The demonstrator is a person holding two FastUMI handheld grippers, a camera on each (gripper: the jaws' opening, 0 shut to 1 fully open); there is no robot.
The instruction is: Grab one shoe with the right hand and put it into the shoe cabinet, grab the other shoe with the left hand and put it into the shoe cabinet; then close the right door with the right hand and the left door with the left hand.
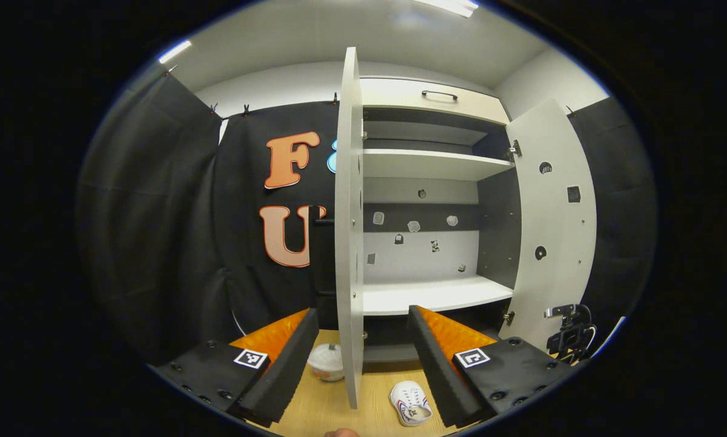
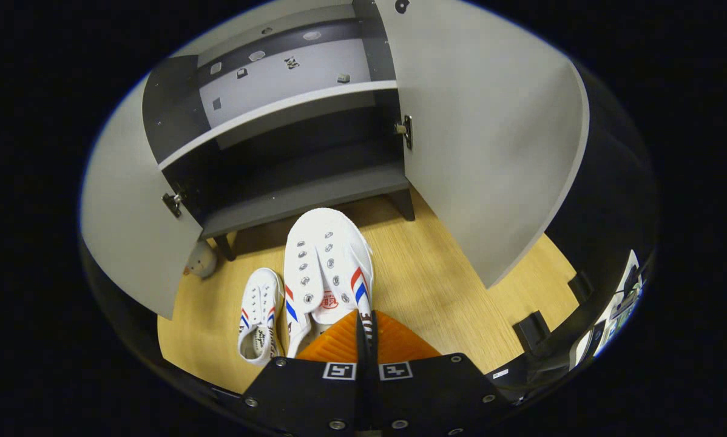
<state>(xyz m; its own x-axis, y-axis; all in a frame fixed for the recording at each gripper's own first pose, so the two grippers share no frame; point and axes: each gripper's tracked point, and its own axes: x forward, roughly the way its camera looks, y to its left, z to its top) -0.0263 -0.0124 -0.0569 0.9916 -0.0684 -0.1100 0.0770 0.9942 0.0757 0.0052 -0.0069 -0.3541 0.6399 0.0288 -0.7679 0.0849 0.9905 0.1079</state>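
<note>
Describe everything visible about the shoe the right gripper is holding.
The held shoe is a white canvas-looking sneaker with metal eyelets but no laces, red and blue stripes on its sides, and a red mark on the insole. The right gripper is shut on the edge of its opening near the heel, toe pointing towards the open shoe cabinet. It looks lifted above the wooden floor, though that is hard to confirm. The other shoe lies on the floor just beside it; whether they touch is unclear.

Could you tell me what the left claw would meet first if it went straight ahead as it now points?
Probably the edge of the open left door, which stands midway ahead of the open left claw; depth is hard to judge.
</note>
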